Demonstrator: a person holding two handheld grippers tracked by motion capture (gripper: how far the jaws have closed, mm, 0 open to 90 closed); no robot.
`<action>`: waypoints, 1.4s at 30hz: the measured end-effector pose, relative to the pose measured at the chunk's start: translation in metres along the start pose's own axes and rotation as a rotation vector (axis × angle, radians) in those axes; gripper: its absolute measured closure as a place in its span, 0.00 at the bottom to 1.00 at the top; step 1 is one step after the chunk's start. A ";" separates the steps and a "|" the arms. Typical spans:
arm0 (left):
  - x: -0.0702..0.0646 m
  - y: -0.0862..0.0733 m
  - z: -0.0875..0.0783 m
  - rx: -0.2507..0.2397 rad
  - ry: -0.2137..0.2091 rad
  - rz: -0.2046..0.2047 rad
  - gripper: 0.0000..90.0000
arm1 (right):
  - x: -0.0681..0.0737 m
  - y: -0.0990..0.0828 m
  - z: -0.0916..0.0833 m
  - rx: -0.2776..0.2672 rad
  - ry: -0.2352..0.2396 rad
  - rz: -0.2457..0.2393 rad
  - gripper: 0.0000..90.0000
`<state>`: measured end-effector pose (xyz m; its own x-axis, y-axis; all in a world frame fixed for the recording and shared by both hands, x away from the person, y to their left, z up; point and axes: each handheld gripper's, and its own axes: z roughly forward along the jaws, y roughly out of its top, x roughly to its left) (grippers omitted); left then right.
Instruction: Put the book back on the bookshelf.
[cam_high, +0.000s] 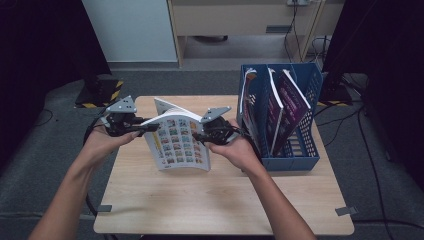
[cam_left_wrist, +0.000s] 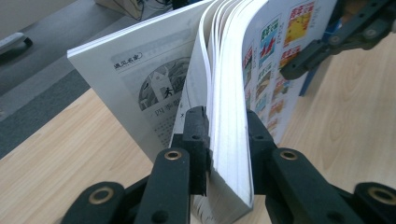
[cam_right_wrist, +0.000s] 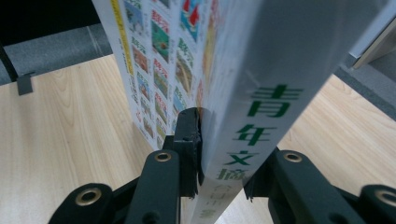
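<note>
A thick magazine (cam_high: 180, 142) stands upright on the wooden table (cam_high: 200, 200), its back cover of small colourful pictures facing me. My left gripper (cam_high: 150, 127) is shut on its open page edge. In the left gripper view the black jaws (cam_left_wrist: 226, 130) clamp the block of pages (cam_left_wrist: 229, 93), while a printed leaf (cam_left_wrist: 140, 88) fans out beyond the left jaw. My right gripper (cam_high: 197, 136) is shut on the spine side. The right gripper view has its jaws (cam_right_wrist: 224, 140) pressing on the grey spine (cam_right_wrist: 261, 107) with green characters. The right gripper's fingers (cam_left_wrist: 317, 51) also appear in the left gripper view.
A blue file rack (cam_high: 300, 150) stands at the table's right side, right of my right hand, holding several magazines (cam_high: 285, 100). Bare tabletop lies in front of the magazine. Dark carpet with cables surrounds the table.
</note>
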<state>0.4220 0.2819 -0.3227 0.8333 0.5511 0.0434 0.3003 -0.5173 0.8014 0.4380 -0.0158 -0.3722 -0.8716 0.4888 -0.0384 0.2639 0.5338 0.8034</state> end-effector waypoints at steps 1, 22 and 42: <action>-0.001 -0.001 -0.001 -0.003 -0.004 0.004 0.83 | 0.001 -0.001 -0.001 -0.002 0.000 0.003 0.79; -0.005 -0.003 -0.003 -0.007 -0.036 0.022 0.84 | -0.001 0.018 -0.004 0.014 0.008 -0.009 0.69; 0.006 -0.005 -0.002 -0.043 0.025 -0.001 0.68 | 0.004 0.021 -0.011 -0.001 0.052 -0.045 0.78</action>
<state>0.4242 0.2889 -0.3255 0.8209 0.5681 0.0574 0.2805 -0.4887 0.8261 0.4354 -0.0105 -0.3487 -0.9028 0.4279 -0.0437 0.2237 0.5538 0.8020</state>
